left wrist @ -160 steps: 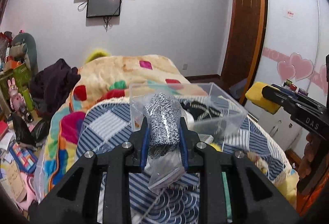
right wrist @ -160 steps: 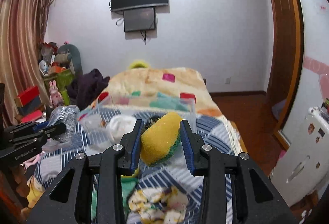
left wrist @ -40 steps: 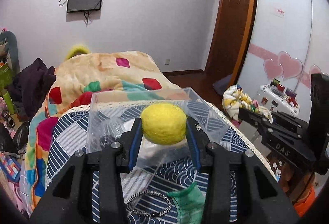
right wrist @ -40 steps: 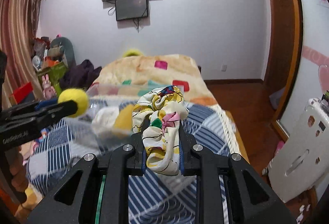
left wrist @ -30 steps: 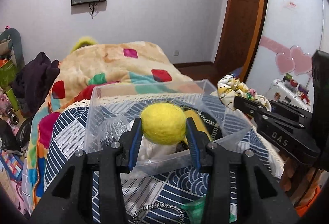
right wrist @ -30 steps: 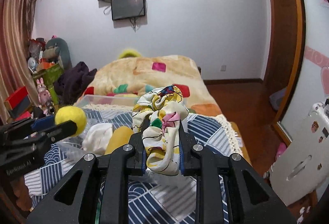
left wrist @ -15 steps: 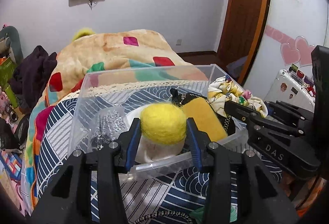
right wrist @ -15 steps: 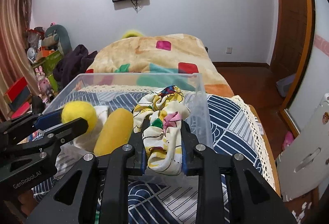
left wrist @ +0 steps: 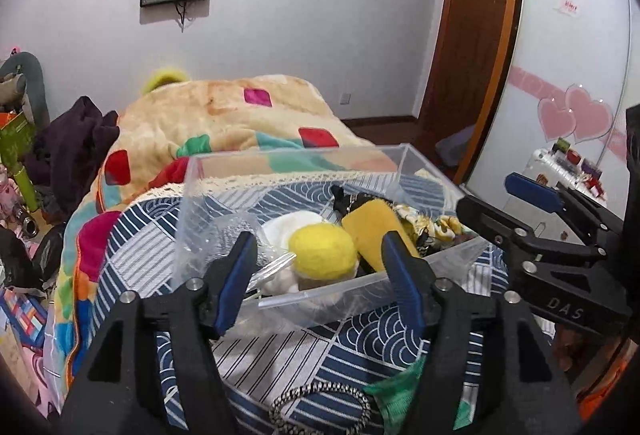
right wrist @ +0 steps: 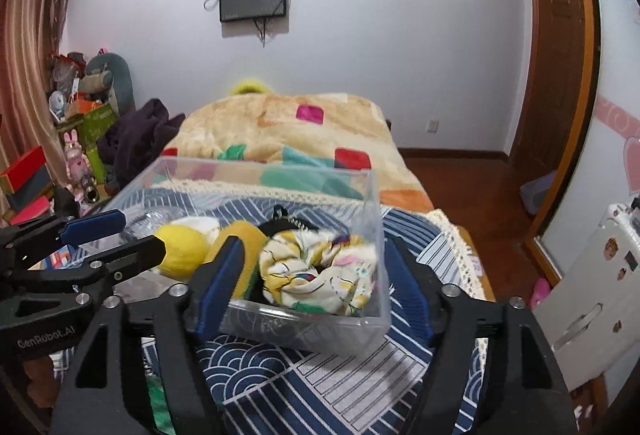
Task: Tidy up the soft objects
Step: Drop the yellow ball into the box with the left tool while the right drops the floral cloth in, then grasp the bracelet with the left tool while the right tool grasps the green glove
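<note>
Both tools hang released over the clear plastic bin (left wrist: 404, 155) on the bed: left tool (left wrist: 318, 267) above the fuzzy yellow felt ball (left wrist: 322, 253), right tool (right wrist: 310, 281) above the floral patterned cloth (right wrist: 320, 271). Half a second ago each was clenched. Next, fetch the green cloth (left wrist: 396, 387) nearby.

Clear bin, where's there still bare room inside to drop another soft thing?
Clear bin: the far strip along the back wall looks bare. The near half is crowded: yellow ball, sponge, floral cloth. The left corner holds a plastic bag.
</note>
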`<state>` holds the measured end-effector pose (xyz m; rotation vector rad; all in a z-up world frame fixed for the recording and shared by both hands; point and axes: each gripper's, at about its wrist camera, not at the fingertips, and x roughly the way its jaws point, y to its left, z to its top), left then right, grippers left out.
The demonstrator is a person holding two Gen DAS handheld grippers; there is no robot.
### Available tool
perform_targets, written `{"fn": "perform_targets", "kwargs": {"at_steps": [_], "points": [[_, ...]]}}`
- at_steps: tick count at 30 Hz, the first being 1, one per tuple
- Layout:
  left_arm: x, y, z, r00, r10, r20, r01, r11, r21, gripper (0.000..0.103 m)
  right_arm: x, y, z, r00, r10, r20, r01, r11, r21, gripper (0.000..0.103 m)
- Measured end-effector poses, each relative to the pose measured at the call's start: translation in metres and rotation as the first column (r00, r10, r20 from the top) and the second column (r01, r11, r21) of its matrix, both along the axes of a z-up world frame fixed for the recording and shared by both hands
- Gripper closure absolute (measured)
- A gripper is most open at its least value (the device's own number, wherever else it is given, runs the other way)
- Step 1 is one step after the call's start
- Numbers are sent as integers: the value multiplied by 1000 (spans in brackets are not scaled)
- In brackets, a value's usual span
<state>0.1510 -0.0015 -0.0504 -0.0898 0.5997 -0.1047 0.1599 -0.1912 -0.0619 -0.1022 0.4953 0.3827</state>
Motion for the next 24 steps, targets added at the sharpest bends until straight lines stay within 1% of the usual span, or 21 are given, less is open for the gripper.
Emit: {"fn": "perform_targets", "kwargs": {"at_steps": [2,3,4,5,8,11,15,19,22,24], "points": [[-11,3,8,1000,3,25,-3,1000,-4,34,-7,-1,7,1000,-3,28,2,1000,4,21],[-15,4,10,999,5,33,-4,1000,-6,31,-11,-3,10,999,-1,41,0,1000,12,20],[-21,6,14,999,8,44,-7,1000,-9,27,-14,-2,11,999,4,48,-5,1000,20,19],[-25,8,16,999,10,52,-9,1000,-11,26,-17,-3,12,999,10,51,-12,1000,29,19],[-39,12,19,998,9,65,-9,1000,-13,25,-28,-2,14,998,35,50,-37,998,45,19],[-52,16,15,998,13,57,-12,1000,-17,23,-38,0,9,997,59,44,-61,997,44,19],[-63,19,-3,1000,19,11,-19,1000,-12,23,-48,7,-8,995,103,-2,-103,994,36,19],[-73,17,-27,998,23,-51,-23,1000,2,23,-56,18,-31,986,148,-80,-146,989,24,19],[-78,16,-45,994,23,-102,-22,1000,6,23,-60,23,-47,973,180,-141,-178,984,30,19],[-81,15,-55,991,23,-131,-22,1000,4,23,-61,28,-57,959,214,-186,-210,977,42,19]]}}
